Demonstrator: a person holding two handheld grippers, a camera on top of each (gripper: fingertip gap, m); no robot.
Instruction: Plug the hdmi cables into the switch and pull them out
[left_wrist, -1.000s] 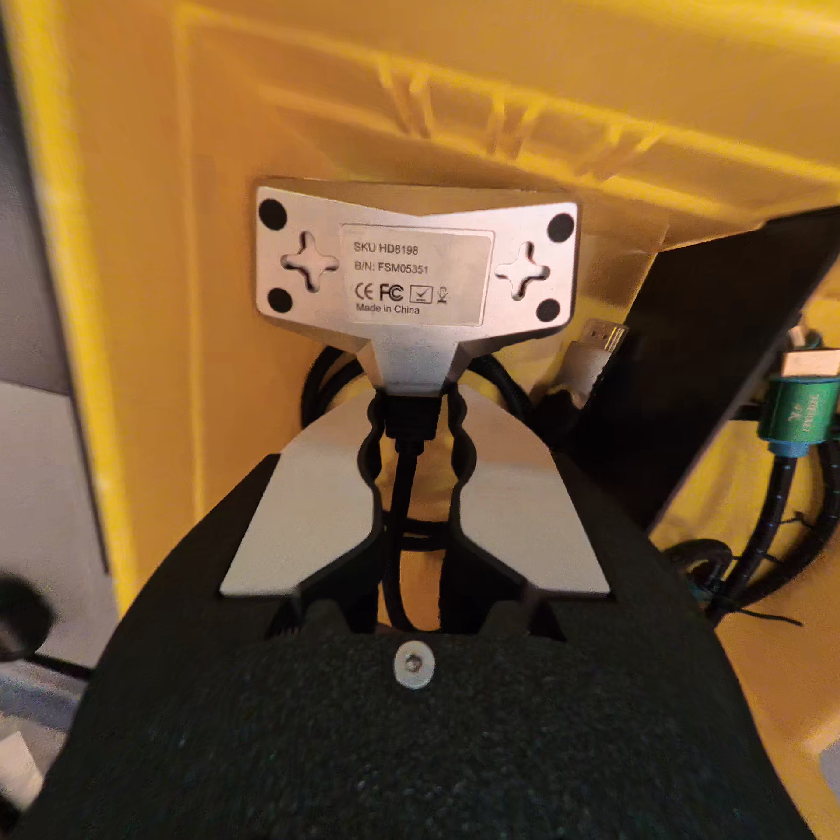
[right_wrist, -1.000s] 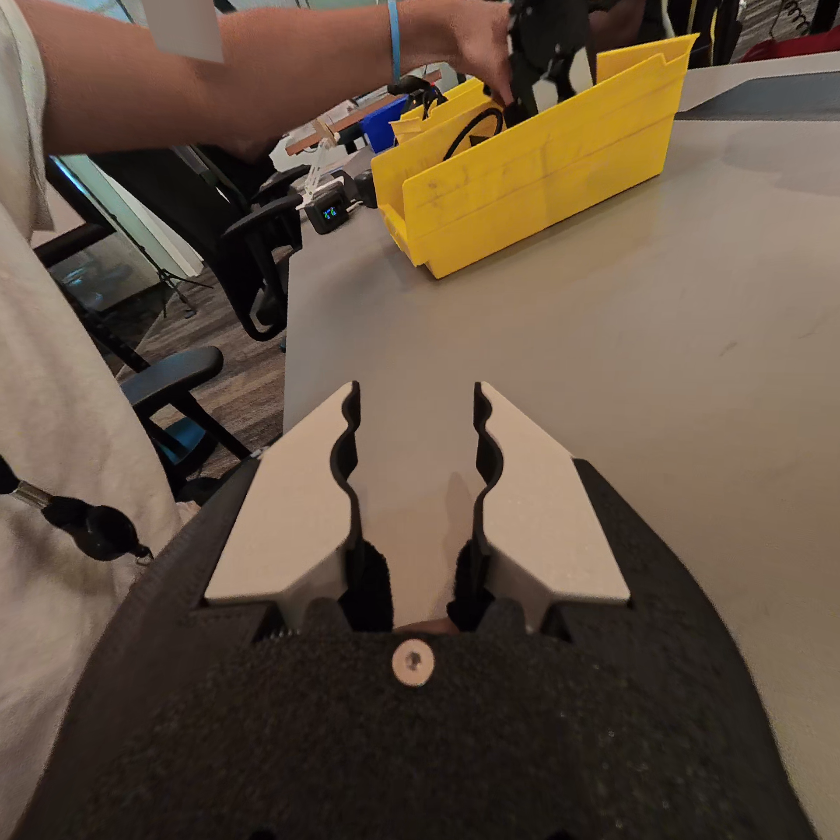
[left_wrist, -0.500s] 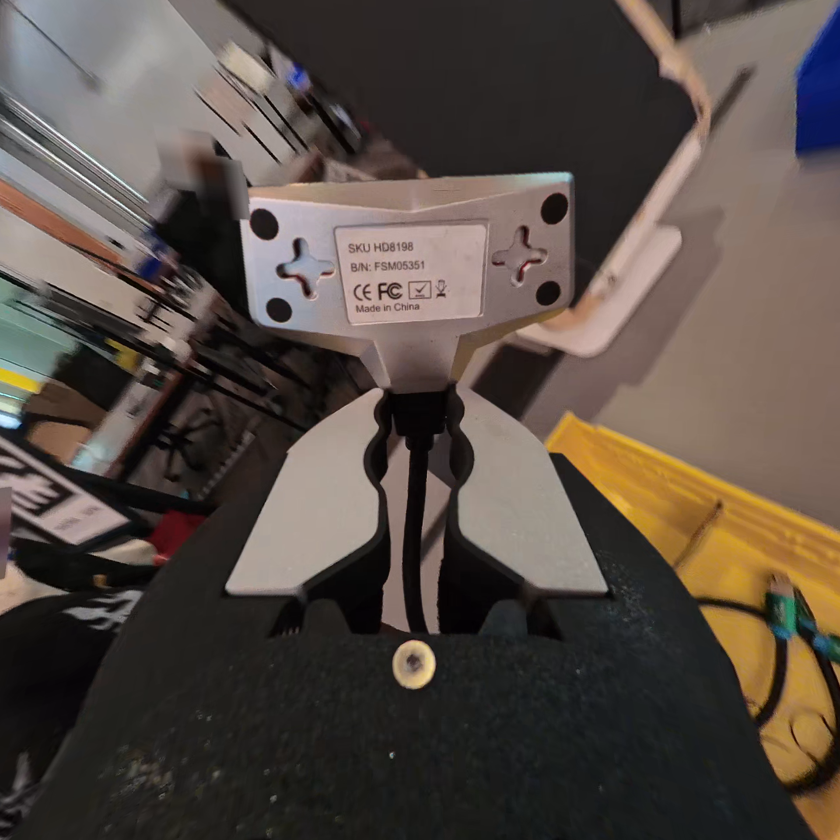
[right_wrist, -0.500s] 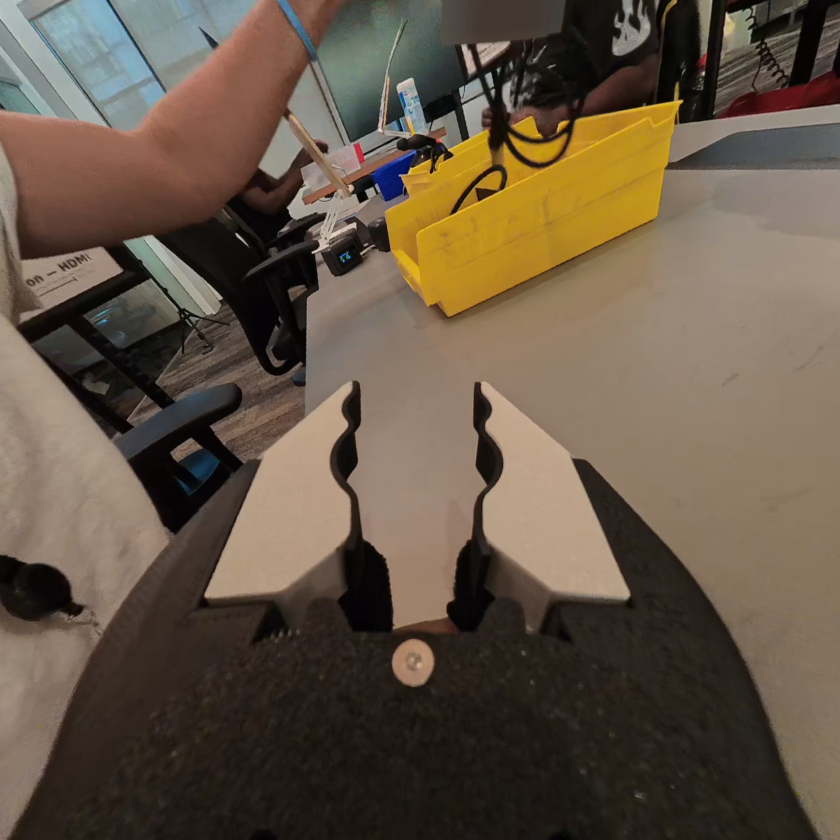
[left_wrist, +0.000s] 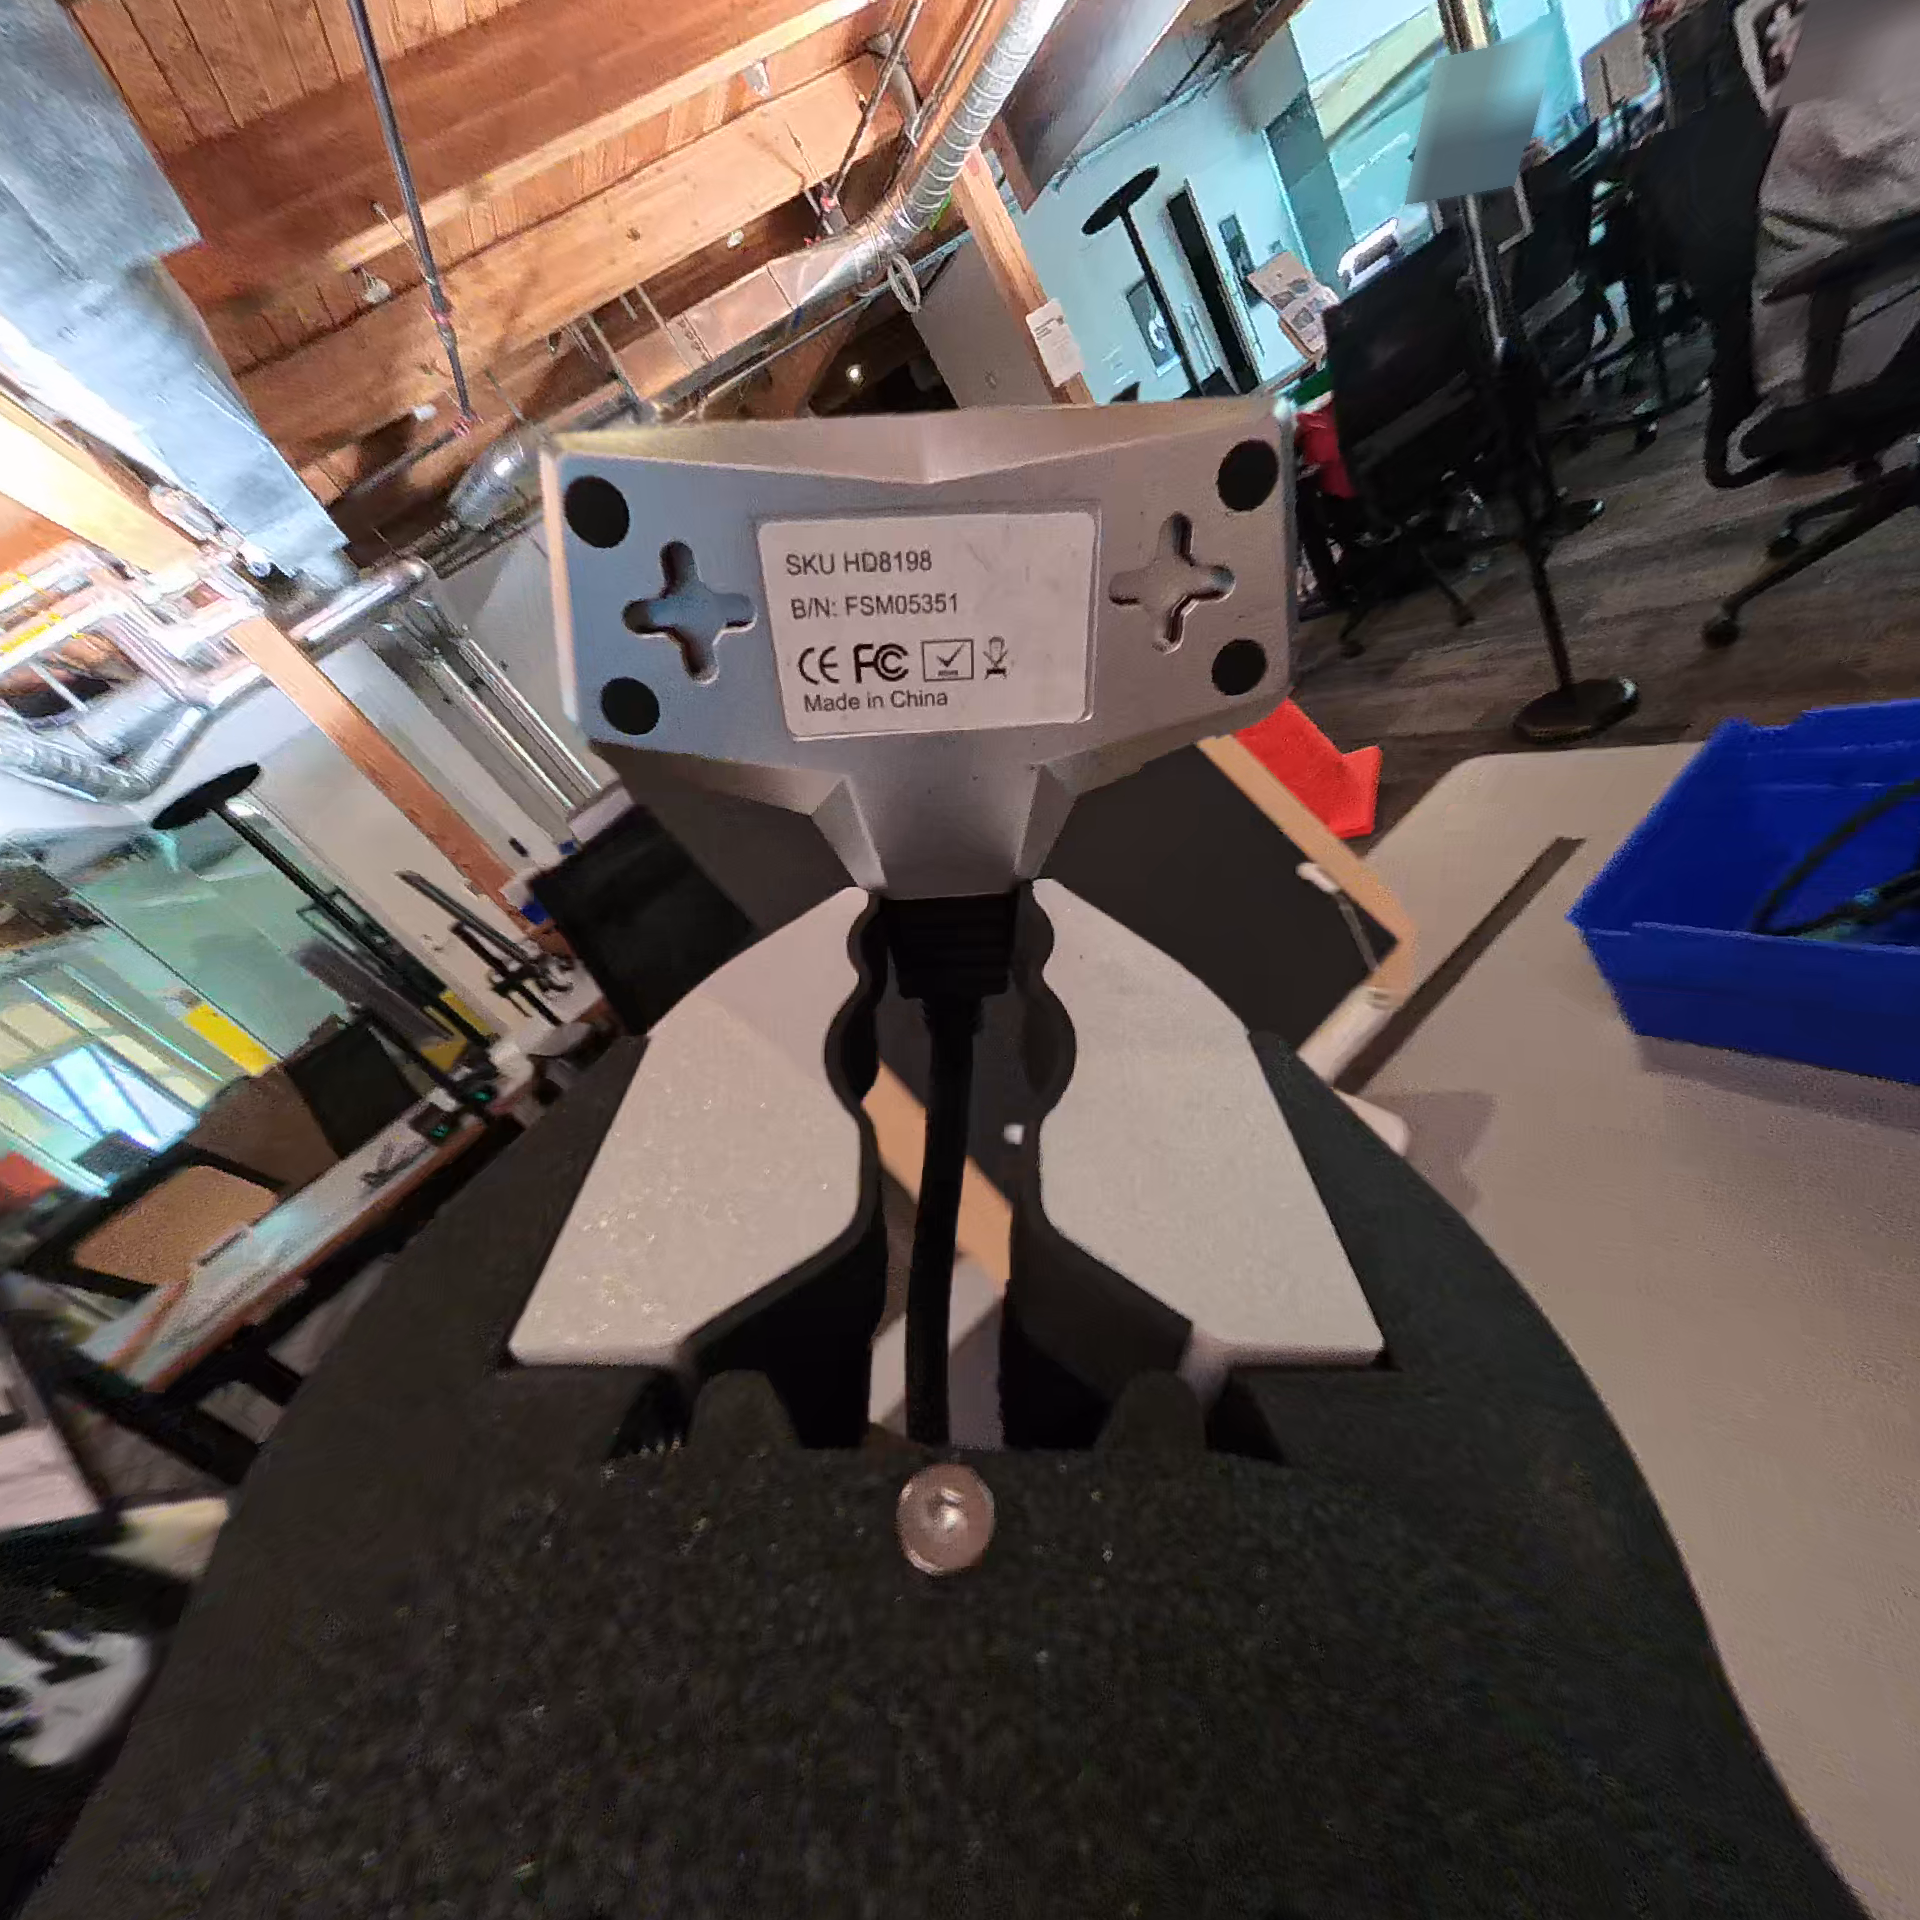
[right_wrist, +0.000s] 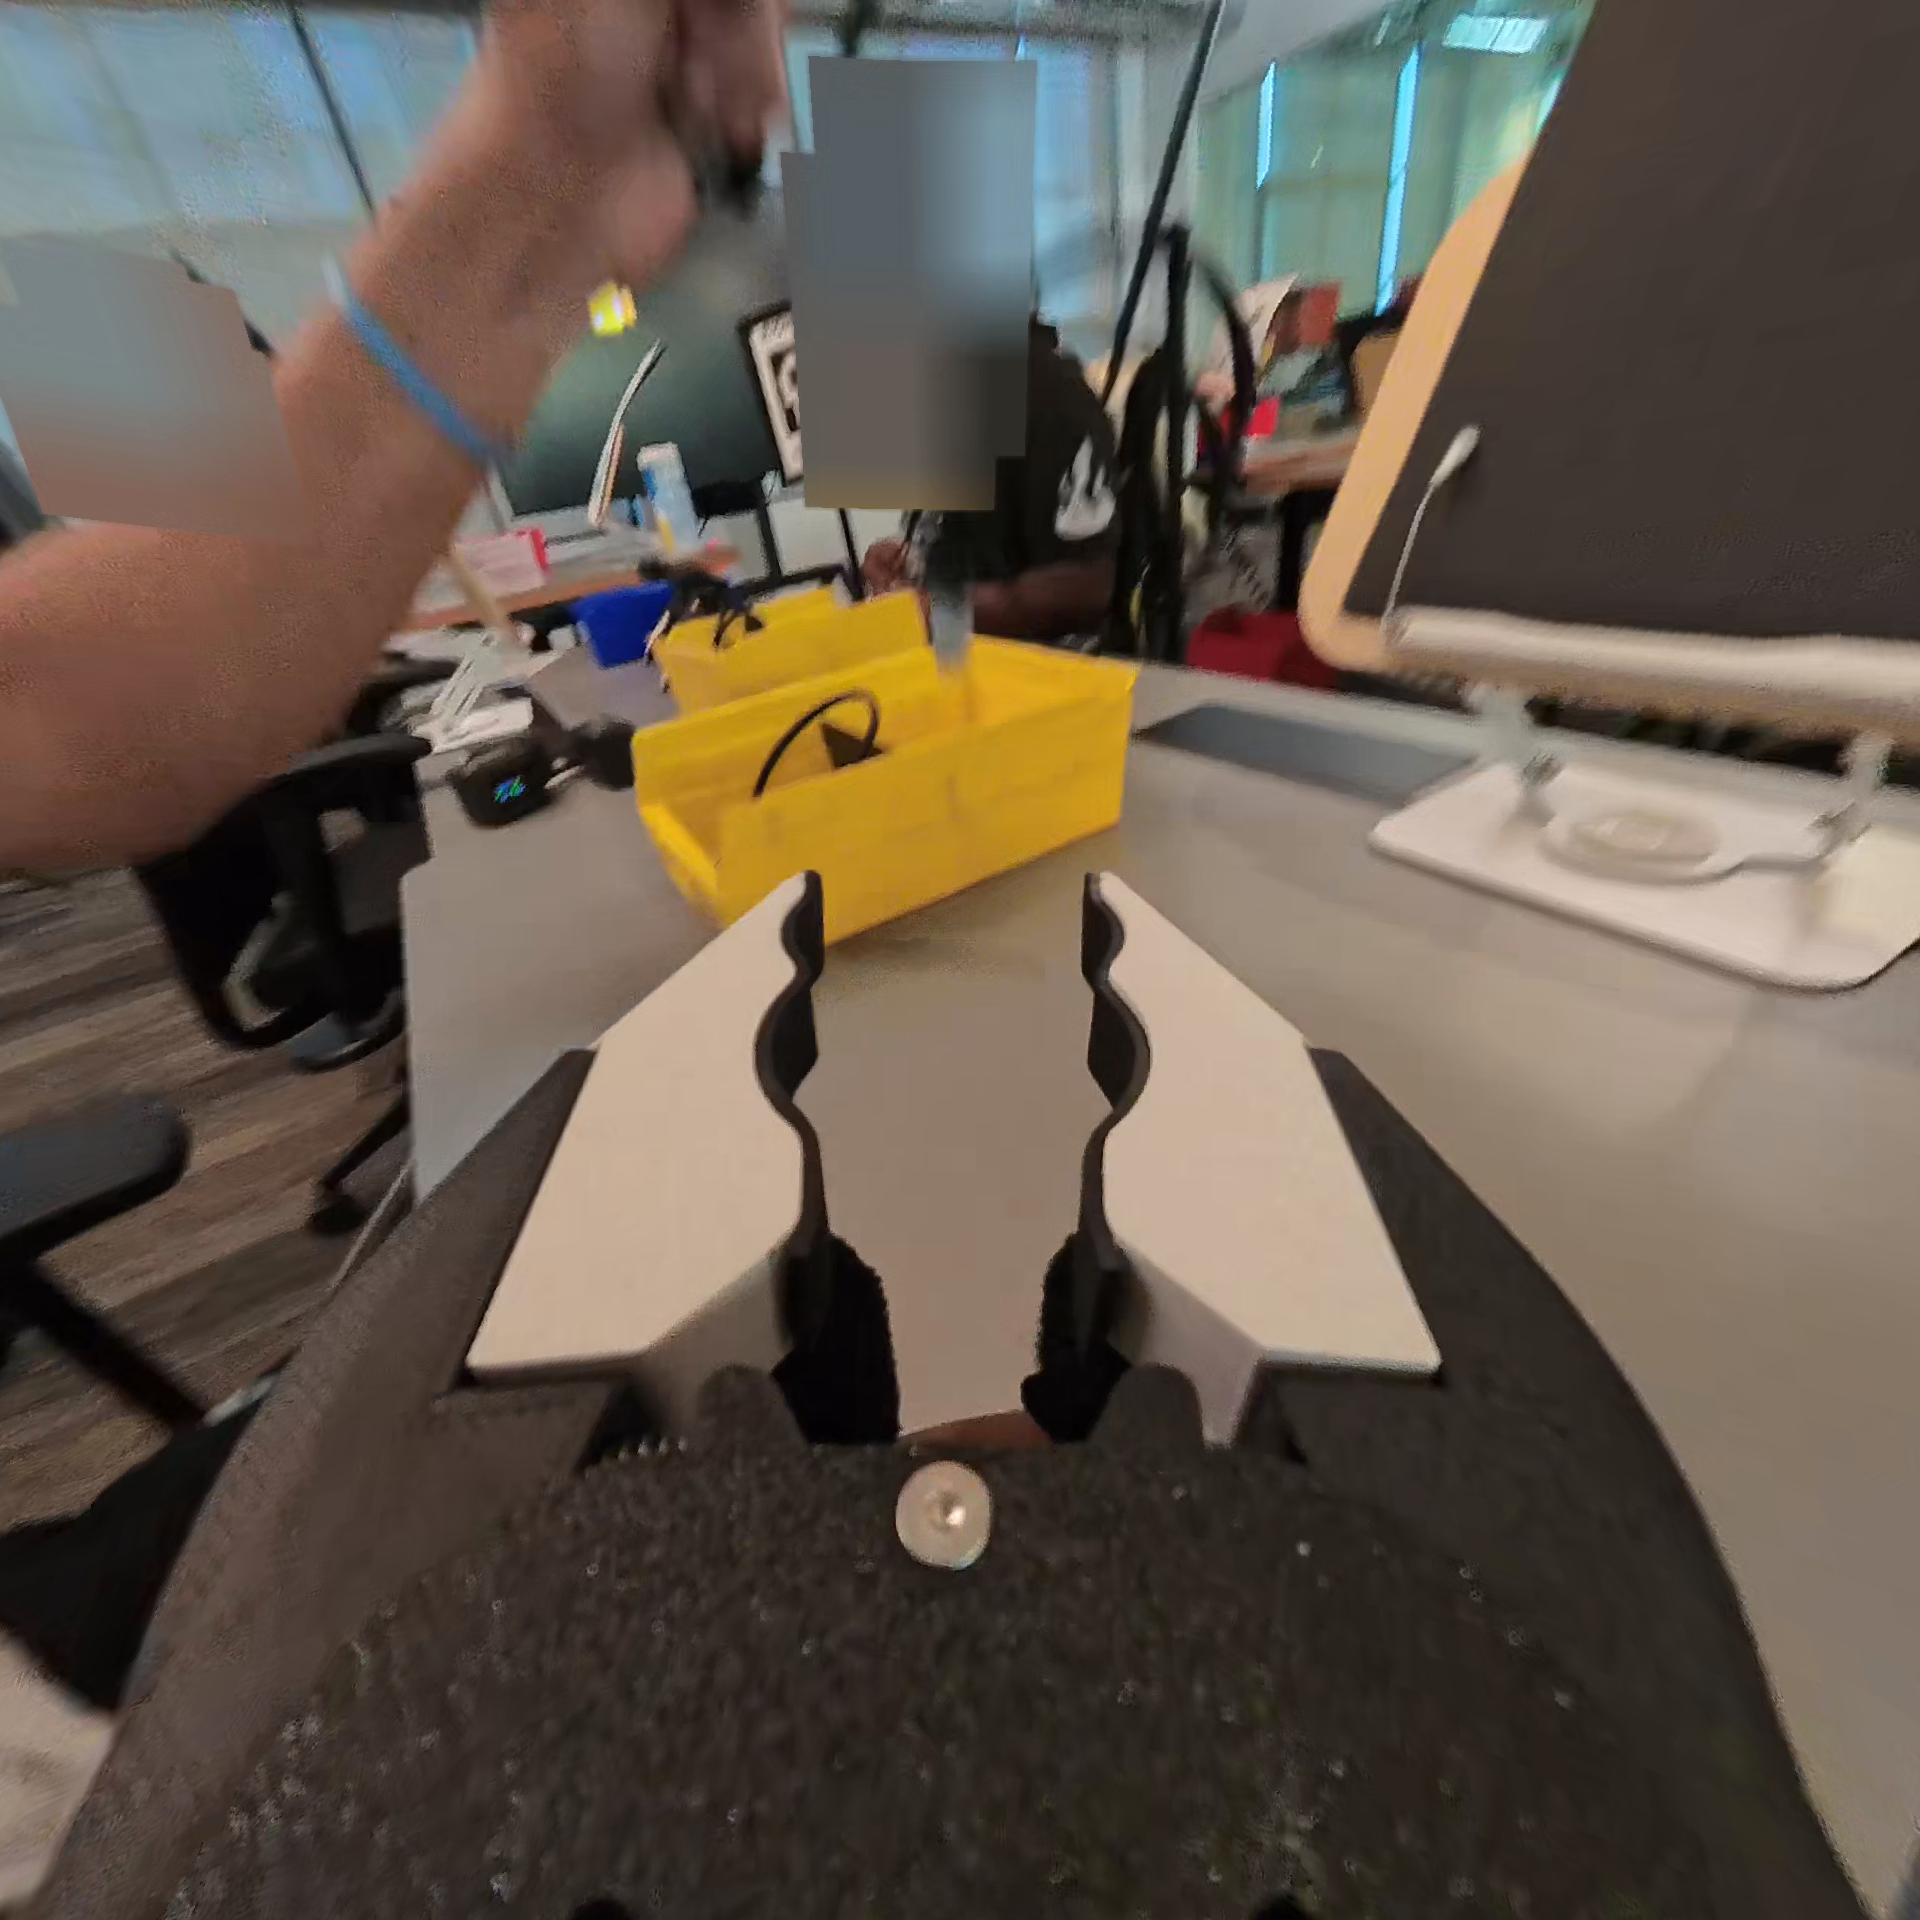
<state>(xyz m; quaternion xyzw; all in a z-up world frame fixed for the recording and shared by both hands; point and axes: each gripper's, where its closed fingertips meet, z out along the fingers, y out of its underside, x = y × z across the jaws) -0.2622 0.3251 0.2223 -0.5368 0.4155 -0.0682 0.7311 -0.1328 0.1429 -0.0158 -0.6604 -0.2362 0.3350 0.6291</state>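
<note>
- Left wrist cam sits right behind its own fingers (left_wrist: 727, 1143), tilted up high, so it catches ceiling beams (left_wrist: 540, 208) and the far office, plus a corner of tabletop (left_wrist: 1662, 1299).
- Right wrist cam looks low and forward across the tabletop (right_wrist: 1507, 1143) toward the yellow bin (right_wrist: 935, 810).
- Both views share the tabletop and the monitor stand (right_wrist: 1662, 883).

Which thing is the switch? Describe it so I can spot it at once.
In the left wrist view, look just beyond the grey tongs, shut on a black cable stub. The silver, T-shaped metal switch sits on that stub, underside showing: white label, two cross-shaped slots, four black feet.
</note>
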